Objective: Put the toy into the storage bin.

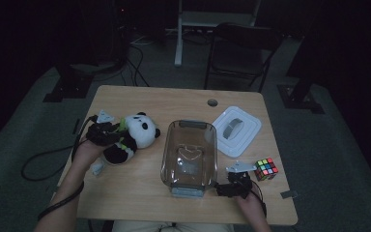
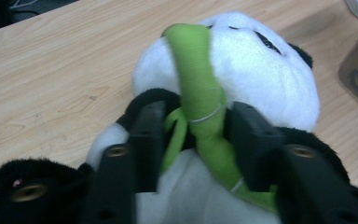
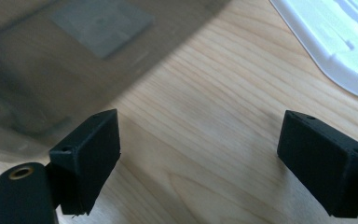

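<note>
On the tabletop's left side, the left gripper has its fingers pinching the plush panda's green stalk; its lower body is hidden. Beside the clear container, the right gripper's fingers stand spread, empty.

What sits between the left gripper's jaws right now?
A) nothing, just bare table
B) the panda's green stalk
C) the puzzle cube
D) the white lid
B: in the left gripper view the left gripper has its jaws on either side of the green stalk on the panda, while the cube and lid lie on the far side of the bin.
</note>
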The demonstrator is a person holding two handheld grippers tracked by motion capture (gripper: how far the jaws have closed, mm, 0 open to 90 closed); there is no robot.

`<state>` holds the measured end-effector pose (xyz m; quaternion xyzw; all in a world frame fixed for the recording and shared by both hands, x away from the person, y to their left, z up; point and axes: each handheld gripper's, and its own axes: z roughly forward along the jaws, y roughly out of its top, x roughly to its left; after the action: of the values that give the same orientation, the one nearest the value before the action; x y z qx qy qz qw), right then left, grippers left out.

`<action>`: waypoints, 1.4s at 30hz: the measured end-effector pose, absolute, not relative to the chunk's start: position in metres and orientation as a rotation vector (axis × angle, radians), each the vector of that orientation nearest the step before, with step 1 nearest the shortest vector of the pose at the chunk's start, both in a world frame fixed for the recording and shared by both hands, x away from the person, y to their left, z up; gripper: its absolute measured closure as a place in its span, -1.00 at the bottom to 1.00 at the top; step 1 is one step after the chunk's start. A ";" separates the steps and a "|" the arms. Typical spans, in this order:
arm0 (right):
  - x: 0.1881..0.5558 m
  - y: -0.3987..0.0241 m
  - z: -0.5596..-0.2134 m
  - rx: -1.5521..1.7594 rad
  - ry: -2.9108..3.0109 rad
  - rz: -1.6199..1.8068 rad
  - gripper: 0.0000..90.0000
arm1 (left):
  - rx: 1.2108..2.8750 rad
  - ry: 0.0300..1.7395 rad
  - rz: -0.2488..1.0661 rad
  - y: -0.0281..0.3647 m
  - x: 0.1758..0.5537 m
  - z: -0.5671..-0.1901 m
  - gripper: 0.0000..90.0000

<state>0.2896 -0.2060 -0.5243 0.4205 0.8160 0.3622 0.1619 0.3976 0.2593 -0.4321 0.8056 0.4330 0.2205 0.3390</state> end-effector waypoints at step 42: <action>0.320 -0.115 -0.514 0.991 2.435 1.160 -0.72 | 1.563 1.077 0.496 0.273 0.364 -0.326 0.99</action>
<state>0.3204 -0.1153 -0.5140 0.3420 0.8398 0.4000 0.1338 0.3641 0.2729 -0.3259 0.6619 0.4562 0.2100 0.5565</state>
